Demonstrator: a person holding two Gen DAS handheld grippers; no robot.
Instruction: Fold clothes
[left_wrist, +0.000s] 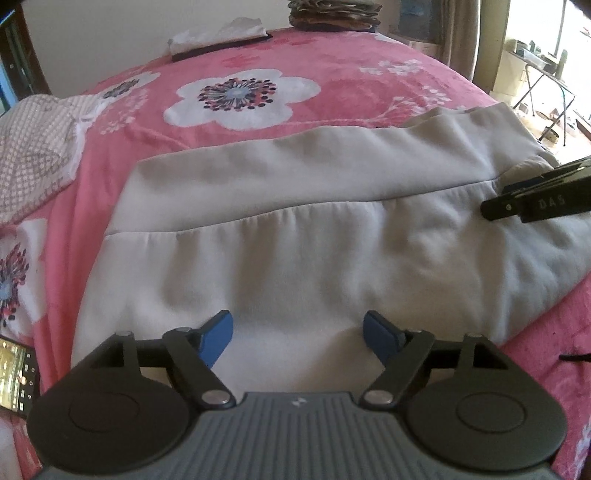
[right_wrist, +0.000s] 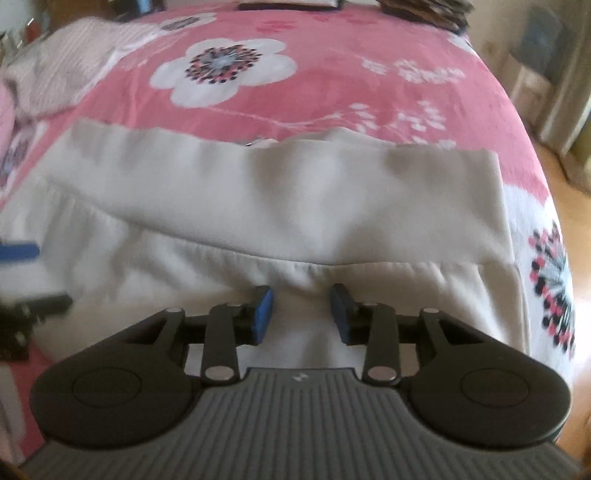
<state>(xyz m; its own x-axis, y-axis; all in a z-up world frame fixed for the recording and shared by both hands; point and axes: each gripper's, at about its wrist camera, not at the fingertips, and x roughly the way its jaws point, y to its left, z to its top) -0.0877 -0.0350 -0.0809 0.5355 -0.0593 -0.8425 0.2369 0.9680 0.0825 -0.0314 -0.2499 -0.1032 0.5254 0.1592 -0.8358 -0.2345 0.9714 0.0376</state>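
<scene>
An off-white garment (left_wrist: 295, 240) lies spread on a pink flowered bedspread (left_wrist: 332, 81), its wide band folded across the far side. My left gripper (left_wrist: 297, 325) hangs over its near part, blue pads (left_wrist: 218, 339) far apart with nothing between them. One black finger of my right gripper (left_wrist: 535, 203) reaches in from the right over the garment's end. In the right wrist view the same garment (right_wrist: 295, 203) fills the middle. My right gripper (right_wrist: 302, 295) sits just short of the band's seam, open, its pads apart over loose cloth. The left gripper's blue pad (right_wrist: 18, 251) shows at the left edge.
A pink checked cloth (left_wrist: 33, 155) lies bunched at the bed's left side. A lit phone (left_wrist: 16, 373) rests at the near left. A folded white cloth (left_wrist: 218, 37) and a brown stack (left_wrist: 332, 14) sit at the far end. The bed's right edge drops to the floor (right_wrist: 569, 177).
</scene>
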